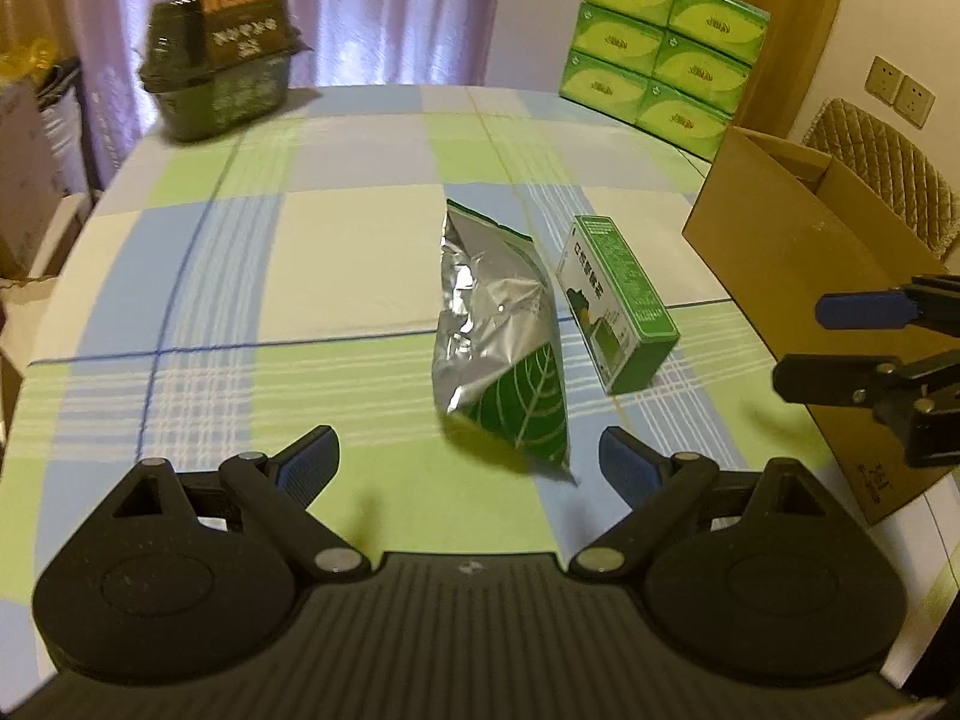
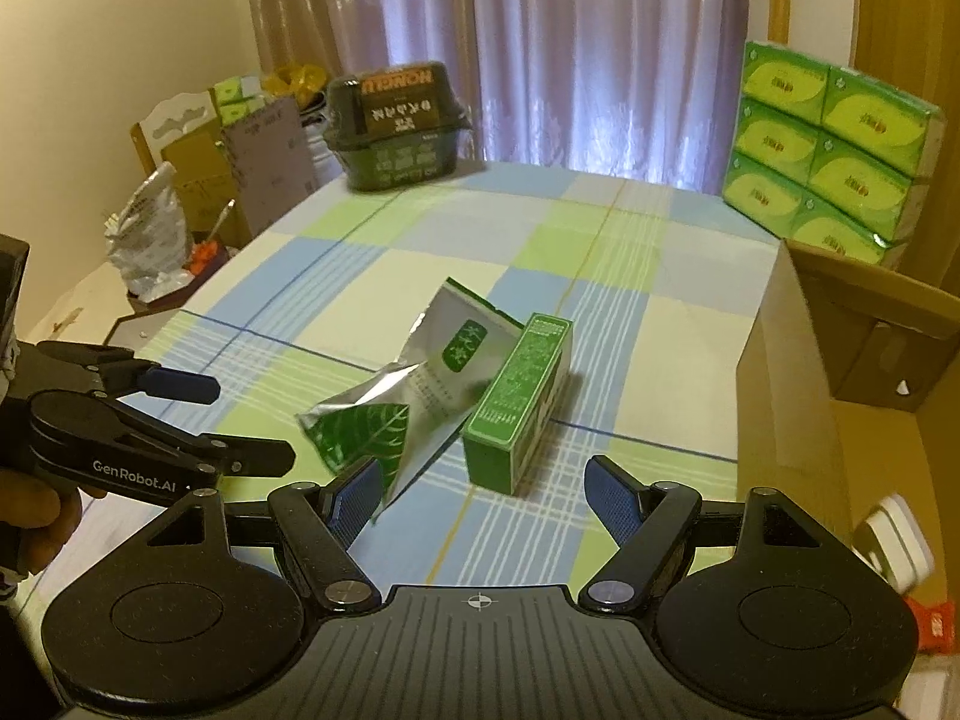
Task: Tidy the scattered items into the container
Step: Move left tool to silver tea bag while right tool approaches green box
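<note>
1. Left wrist view shows us how little looks done: the foil pouch and the small green carton both lie on the checked tablecloth, just beside each other, outside the cardboard box at the table's right edge.
2. We judge the task near its start, with these 2 items left to lift into the box (we cannot see the box floor, so what it already holds is unknown).
3. A dark green tub stands at the far left corner, well apart from the rest; we cannot tell whether it counts as scattered.
4. Our left gripper hovers low over the cloth with its jaws spread wide and nothing between them; the pouch's near corner sits just ahead of the gap.
5. Our right gripper is likewise spread and empty, its left pad close to the pouch corner and the carton just ahead.
6. Materials: the pouch is crinkled silver foil with a printed green leaf, puffed and irregular, likely slippery and easy to crush.
7. By contrast, the carton is a rigid printed rectangle lying on a long face, with flat sides that should suit the ribbed blue pads.
8. Plain corrugated brown board forms the open-topped box, while the stacked tissue packs behind it are glossy green wrap.
</note>
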